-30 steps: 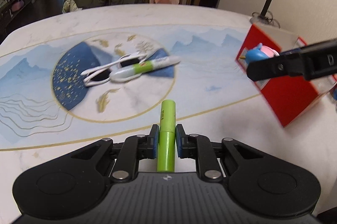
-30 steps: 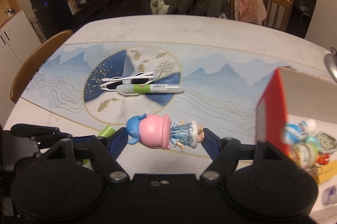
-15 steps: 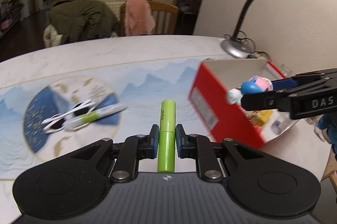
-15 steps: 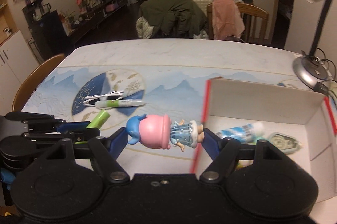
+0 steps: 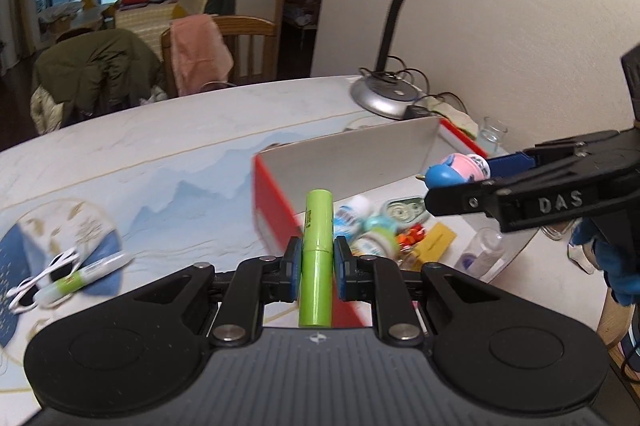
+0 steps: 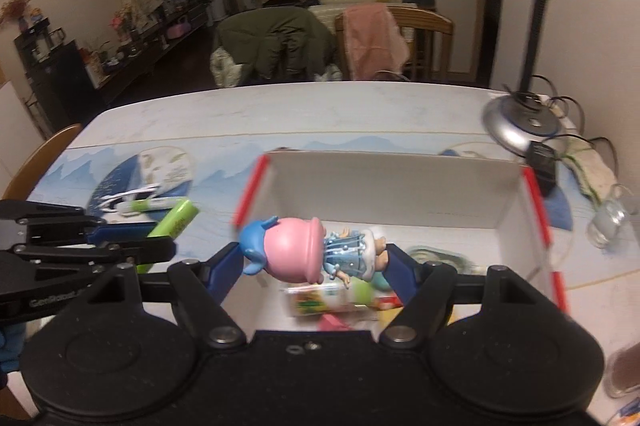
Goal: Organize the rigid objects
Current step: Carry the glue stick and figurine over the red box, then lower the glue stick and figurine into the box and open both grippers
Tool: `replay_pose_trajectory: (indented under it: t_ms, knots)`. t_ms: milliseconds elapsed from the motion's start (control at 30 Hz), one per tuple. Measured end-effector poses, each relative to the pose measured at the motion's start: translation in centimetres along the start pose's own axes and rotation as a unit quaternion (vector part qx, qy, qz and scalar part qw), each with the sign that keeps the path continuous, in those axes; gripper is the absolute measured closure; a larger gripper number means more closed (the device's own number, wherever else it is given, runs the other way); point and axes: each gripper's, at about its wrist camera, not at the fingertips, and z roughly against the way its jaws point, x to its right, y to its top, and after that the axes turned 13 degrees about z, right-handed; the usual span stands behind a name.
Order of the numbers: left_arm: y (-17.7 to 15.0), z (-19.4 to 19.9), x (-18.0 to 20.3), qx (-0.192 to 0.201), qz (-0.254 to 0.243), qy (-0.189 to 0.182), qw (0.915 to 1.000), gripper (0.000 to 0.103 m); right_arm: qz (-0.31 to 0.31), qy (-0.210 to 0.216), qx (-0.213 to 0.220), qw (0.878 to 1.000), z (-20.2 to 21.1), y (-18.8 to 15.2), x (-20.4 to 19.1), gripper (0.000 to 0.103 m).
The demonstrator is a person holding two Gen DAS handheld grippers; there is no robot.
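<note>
from the left wrist camera, the left gripper point(image 5: 316, 266) is clenched on a green tube point(image 5: 317, 258) pointing forward, just short of the red box point(image 5: 276, 201) with its white inside, on the table point(image 5: 160, 153). small things lie in the box. to the right, the right gripper point(image 5: 460, 171) carries a pink-hatted figurine point(image 5: 456, 171) above the box.

from the right wrist camera, the right gripper point(image 6: 316, 258) grasps the figurine point(image 6: 304, 252) sideways over the box point(image 6: 256, 181). the left gripper point(image 6: 160, 240) holds the tube point(image 6: 176, 222) beside the box. a pen point(image 6: 148, 203) lies further left.
</note>
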Motion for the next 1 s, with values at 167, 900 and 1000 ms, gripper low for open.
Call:
replay_pose_trajectory:
  t_ms: [167, 900, 1000]
  knots:
    - [0.0, -2.0, 2.9, -0.011, -0.022, -0.003, 0.9997, 0.087, -0.009, -0.019, -0.006, 1.0, -0.3, -0.8, 3.3, 0.028]
    - [3.1, -15.1, 6.2, -0.101, -0.059, 0.047, 0.9921, 0.087, 0.068, 0.0, -0.093, 0.993, -8.0, -2.9, 6.5, 0.028]
    - [3.2, -15.9, 6.2, -0.111, -0.061, 0.051, 0.9906, 0.087, 0.077, 0.006, -0.103, 0.992, -8.7, -2.8, 6.3, 0.028]
